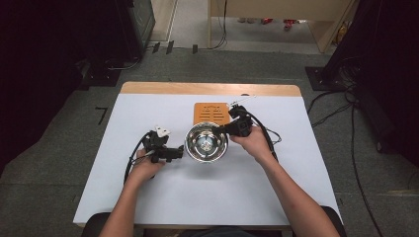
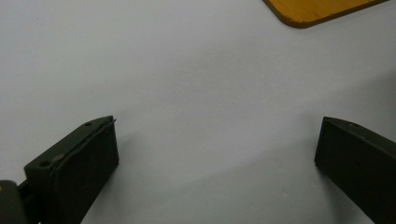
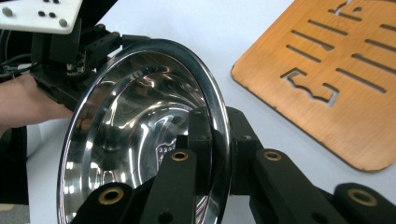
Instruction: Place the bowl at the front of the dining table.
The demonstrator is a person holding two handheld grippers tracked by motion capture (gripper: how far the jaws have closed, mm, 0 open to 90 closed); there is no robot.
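Note:
A shiny steel bowl (image 1: 206,143) sits mid-table, just in front of a flat orange slotted board (image 1: 211,113). My right gripper (image 1: 226,130) is shut on the bowl's right rim. In the right gripper view one jaw is inside the bowl (image 3: 135,116) and one outside, so the right gripper (image 3: 217,135) pinches the rim. The slotted board (image 3: 327,84) lies to the right there. My left gripper (image 1: 178,153) is open beside the bowl's left rim, apart from it. In the left gripper view the left gripper (image 2: 217,140) has only white table between its jaws, and the board's corner (image 2: 313,11) lies at the top.
The white table top (image 1: 296,158) has a bare wooden strip (image 1: 207,89) along its far edge. Cables (image 1: 336,103) trail over the floor at the right. Dark equipment stands at the back left. The left gripper (image 3: 65,51) and its hand lie behind the bowl in the right gripper view.

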